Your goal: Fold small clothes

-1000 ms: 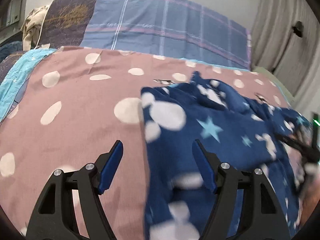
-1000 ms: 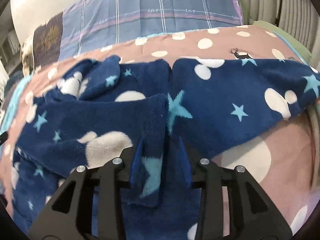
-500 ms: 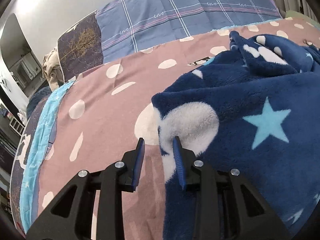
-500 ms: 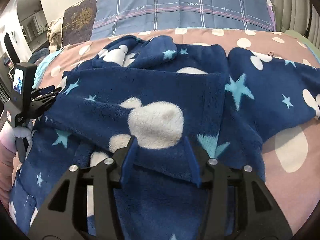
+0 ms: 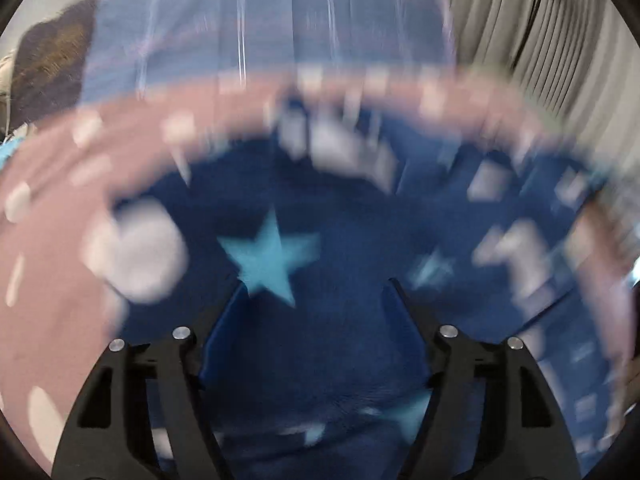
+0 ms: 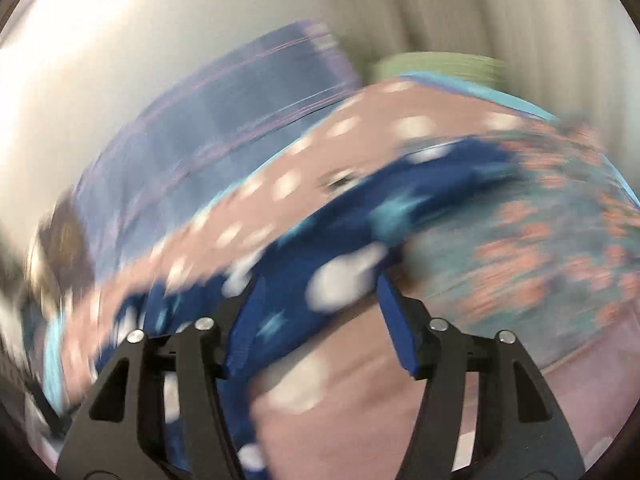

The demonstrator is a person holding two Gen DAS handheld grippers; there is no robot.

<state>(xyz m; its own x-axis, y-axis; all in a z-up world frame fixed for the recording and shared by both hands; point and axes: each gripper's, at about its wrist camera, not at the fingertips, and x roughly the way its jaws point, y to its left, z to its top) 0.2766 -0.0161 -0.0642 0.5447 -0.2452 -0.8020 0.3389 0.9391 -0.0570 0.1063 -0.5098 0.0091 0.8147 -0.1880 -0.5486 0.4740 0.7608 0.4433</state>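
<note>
both views were heavily smeared by motion blur. in the left wrist view the left gripper (image 5: 314, 292) had its fingers (image 5: 224, 320) spread wide apart, released, with the navy fleece garment (image 5: 340, 216) filling the gap between them; whether the blue pads touched the cloth could not be told. a pale blue star (image 5: 270, 258) on the fleece sat just beyond the left finger, and a white blotch lay further left near the garment's edge. the garment lay on the pink spotted bedspread (image 5: 48, 280), which showed to the left and along the far side. behind it was a blue checked pillow (image 5: 280, 32), and grey curtains (image 5: 520, 20) hung at the far right.

in the right wrist view the right gripper (image 6: 316, 288) also had its fingers (image 6: 394, 320) parted, grasping nothing. a strip of the garment ran from the near left to the far right, crossing between the fingers. to the right lay a teal cloth with orange flowers (image 6: 552, 248).
</note>
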